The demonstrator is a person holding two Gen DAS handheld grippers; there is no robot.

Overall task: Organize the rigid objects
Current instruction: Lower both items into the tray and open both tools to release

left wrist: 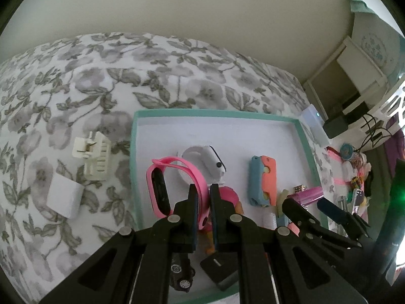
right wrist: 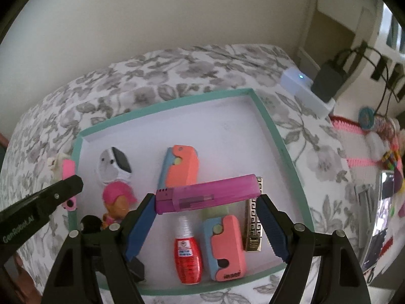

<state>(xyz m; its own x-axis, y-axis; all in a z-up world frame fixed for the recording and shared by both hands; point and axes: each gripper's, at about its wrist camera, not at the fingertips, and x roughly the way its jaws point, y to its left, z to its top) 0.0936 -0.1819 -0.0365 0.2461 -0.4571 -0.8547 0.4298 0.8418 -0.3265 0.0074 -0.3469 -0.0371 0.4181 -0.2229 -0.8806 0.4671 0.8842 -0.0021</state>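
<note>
Teal tray (right wrist: 268, 116) mostly stocked — right hand-held gripper (right wrist: 206, 200) clamps purple lighter (right wrist: 207, 193) above it, left hand-held gripper (left wrist: 203, 195) pinches pink band (left wrist: 177, 174); white clip (left wrist: 95, 157) outside tray.

Floral-sheeted bed (left wrist: 76, 81) under teal tray (left wrist: 215, 113), cream clip (left wrist: 95, 158), white box (left wrist: 64, 195).

A floral bedspread (left wrist: 76, 81) covers the bed — a plain cream wall (left wrist: 202, 7) rises behind it.

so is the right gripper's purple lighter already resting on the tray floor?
No: the purple lighter hangs gripped end to end in the right gripper, above the tray contents.
</note>
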